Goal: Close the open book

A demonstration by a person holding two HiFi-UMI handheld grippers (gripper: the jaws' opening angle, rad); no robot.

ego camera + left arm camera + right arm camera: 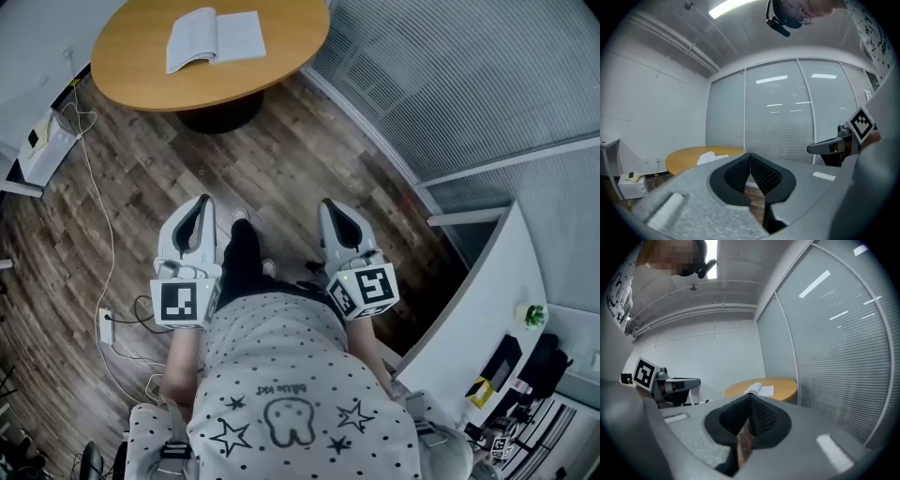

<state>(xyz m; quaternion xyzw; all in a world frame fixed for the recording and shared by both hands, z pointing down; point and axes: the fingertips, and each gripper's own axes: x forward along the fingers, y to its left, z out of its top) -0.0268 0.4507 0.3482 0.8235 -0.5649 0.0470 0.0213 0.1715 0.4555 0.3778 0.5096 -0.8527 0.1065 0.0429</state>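
Empty, pinched shut: left tool [201, 202], right tool [330, 204]; open book [214, 37] at twelve o'clock on the bench [141, 70], well apart, left nearer.

Cool, even light from a ceiling strip lamp [733, 5]; both gripper views bend and darken at edges.

Pale dotted shirt [281, 375] with stars, black trousers [246, 258]

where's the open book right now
In the head view the open white-paged book lies on the round wooden table at the top left, beyond a stretch of dark wood-plank floor.
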